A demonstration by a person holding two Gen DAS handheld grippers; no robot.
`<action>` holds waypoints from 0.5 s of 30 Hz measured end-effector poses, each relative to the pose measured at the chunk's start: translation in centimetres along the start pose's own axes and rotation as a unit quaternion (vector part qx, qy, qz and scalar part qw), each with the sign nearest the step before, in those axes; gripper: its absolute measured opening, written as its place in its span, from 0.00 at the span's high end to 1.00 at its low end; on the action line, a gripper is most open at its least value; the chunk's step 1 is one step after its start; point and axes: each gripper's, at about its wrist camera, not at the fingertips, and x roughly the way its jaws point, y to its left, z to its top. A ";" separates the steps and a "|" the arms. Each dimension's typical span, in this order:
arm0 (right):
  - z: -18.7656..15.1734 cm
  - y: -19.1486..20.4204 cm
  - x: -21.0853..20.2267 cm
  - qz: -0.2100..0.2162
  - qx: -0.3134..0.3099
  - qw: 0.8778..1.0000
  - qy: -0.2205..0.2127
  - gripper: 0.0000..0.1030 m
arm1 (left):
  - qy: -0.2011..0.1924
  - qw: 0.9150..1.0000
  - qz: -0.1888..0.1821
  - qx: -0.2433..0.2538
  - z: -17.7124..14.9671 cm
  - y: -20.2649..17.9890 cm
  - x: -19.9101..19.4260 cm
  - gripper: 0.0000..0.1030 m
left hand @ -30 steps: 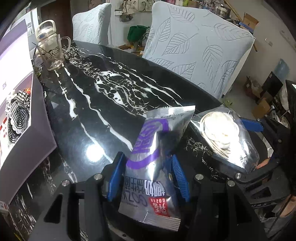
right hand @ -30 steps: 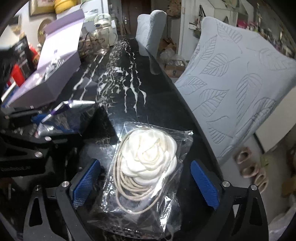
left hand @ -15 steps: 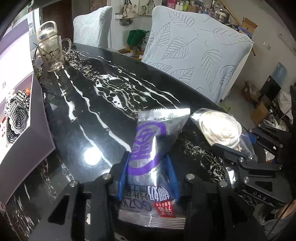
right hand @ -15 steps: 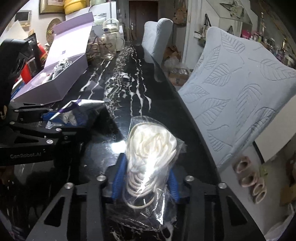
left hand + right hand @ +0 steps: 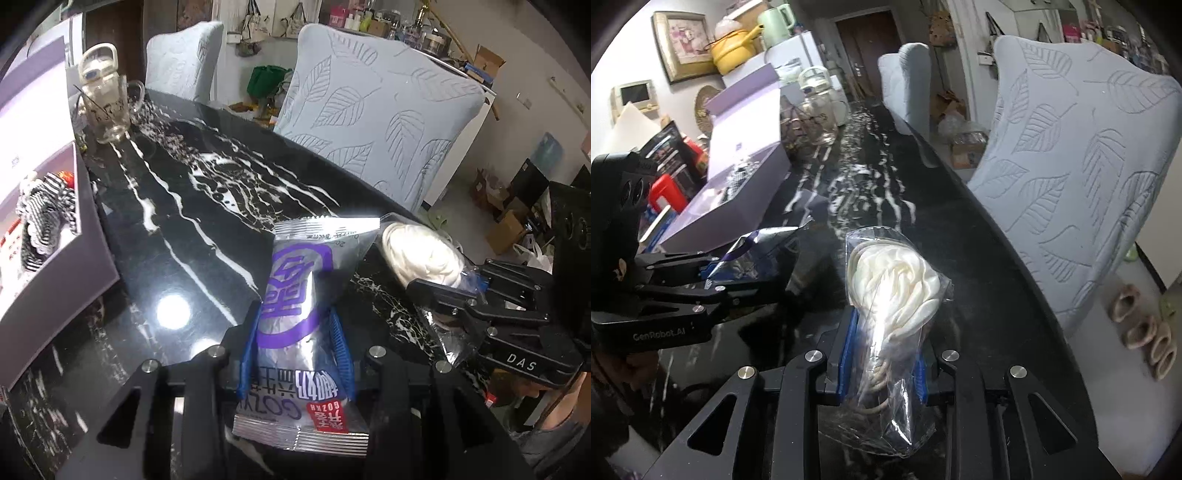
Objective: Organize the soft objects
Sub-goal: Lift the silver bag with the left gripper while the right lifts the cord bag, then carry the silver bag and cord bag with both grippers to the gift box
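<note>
Two soft packets, each now clamped in its own gripper, above a black marbled table point(image 5: 207, 206)

Item 1: silver snack packet point(image 5: 299, 314) with purple print. Held by the left gripper point(image 5: 295, 354); blue pads point(image 5: 340, 347) pinch it in at the waist, upper half standing free, bottom seam hanging below the jaws. A second ago the pads stood wider and only flanked it; since then they have closed fully and the packet sits a little higher in view, so it reads as gripped and starting to lift.

Item 2: clear bag point(image 5: 890, 310) holding a cream fabric flower and coiled cord. Held by the right gripper point(image 5: 882, 354). A second ago this bag lay flat between wide-open jaws; now they have closed on its lower part, the plastic is bunched, and the flower end stands tilted upward. In the left view the same bag point(image 5: 424, 258) shows beside the snack packet, near but apart.

Item 3: open lilac box point(image 5: 738, 192) on the far left of the table, lid raised, striped cloth point(image 5: 40, 218) already inside. Judged the likely destination.

Item 4: glass mug point(image 5: 107, 110) beyond the box; two covered chairs point(image 5: 376, 133) along the far edge.

Status: both pickups look secured; carrying to the box is judged the remaining step. Caution: slippery film and foil, both gripped low, may slide or flop
</note>
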 end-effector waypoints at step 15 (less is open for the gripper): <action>1.3 4.8 -2.8 0.074 -0.044 0.996 -0.036 0.74 | -0.069 0.997 0.016 -0.016 -1.6 1.0 -6.7 0.65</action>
